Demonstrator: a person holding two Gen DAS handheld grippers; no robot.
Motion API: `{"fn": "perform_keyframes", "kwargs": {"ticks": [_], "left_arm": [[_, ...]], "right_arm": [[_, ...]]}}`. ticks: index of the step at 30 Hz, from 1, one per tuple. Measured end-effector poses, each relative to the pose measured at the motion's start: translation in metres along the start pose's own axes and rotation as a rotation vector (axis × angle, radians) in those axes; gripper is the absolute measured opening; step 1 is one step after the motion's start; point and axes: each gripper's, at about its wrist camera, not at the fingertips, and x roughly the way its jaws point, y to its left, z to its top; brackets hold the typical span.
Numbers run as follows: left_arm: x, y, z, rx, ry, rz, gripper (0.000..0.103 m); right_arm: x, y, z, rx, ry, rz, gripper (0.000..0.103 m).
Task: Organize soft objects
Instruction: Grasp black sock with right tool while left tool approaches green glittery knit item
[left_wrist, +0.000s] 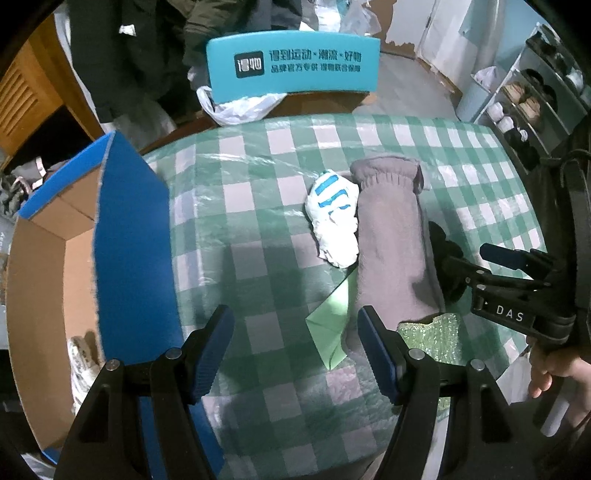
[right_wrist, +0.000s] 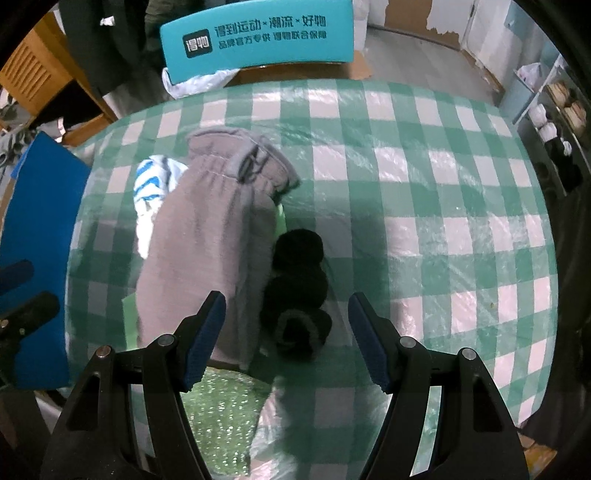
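Observation:
A grey fleece glove (left_wrist: 391, 240) lies lengthwise on the green checked tablecloth (left_wrist: 258, 206). A white bundle with blue stripes (left_wrist: 334, 218) lies against its left side. A black fuzzy roll (right_wrist: 295, 288) lies against its right side. A green bubble-wrap sheet (right_wrist: 218, 410) lies near the glove's near end. A green paper piece (left_wrist: 332, 325) sticks out beside the glove. My left gripper (left_wrist: 295, 354) is open and empty, just left of the glove's near end. My right gripper (right_wrist: 286, 336) is open and empty, with the black roll between its fingers; it also shows in the left wrist view (left_wrist: 476, 258).
An open cardboard box with blue outer walls (left_wrist: 129, 236) stands at the table's left edge, with a white item inside (left_wrist: 79, 365). A teal chair back (left_wrist: 291, 70) stands beyond the far edge. A shoe rack (left_wrist: 532, 103) is at the right.

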Motion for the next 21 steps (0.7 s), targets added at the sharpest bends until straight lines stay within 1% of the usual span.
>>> {"fn": "perform_keyframes", "kwargs": {"ticks": [11, 12, 13, 14, 16, 17, 19, 21], "left_arm": [[0.016, -0.011, 0.002, 0.015, 0.036, -0.002, 0.071], [0.017, -0.012, 0.002, 0.016, 0.039, -0.002, 0.071], [0.018, -0.014, 0.002, 0.019, 0.042, -0.002, 0.071], [0.019, -0.015, 0.001, 0.021, 0.044, -0.002, 0.071], [0.02, -0.018, 0.001, 0.027, 0.047, -0.003, 0.071], [0.02, -0.02, 0.001, 0.031, 0.048, -0.004, 0.071], [0.019, -0.023, 0.0, 0.039, 0.049, -0.005, 0.071], [0.018, -0.028, -0.001, 0.049, 0.048, -0.007, 0.071]], "right_arm": [[0.024, -0.013, -0.006, 0.028, 0.048, 0.014, 0.069], [0.026, -0.013, -0.007, 0.026, 0.052, 0.015, 0.065], [0.027, -0.013, -0.007, 0.022, 0.057, 0.014, 0.057], [0.028, -0.012, -0.008, 0.018, 0.061, 0.015, 0.054], [0.032, -0.012, -0.009, 0.016, 0.072, 0.02, 0.039], [0.032, -0.012, -0.01, 0.013, 0.074, 0.018, 0.038], [0.031, -0.012, -0.011, 0.005, 0.071, 0.019, 0.029], [0.027, -0.012, -0.012, 0.001, 0.062, 0.013, 0.026]]}}
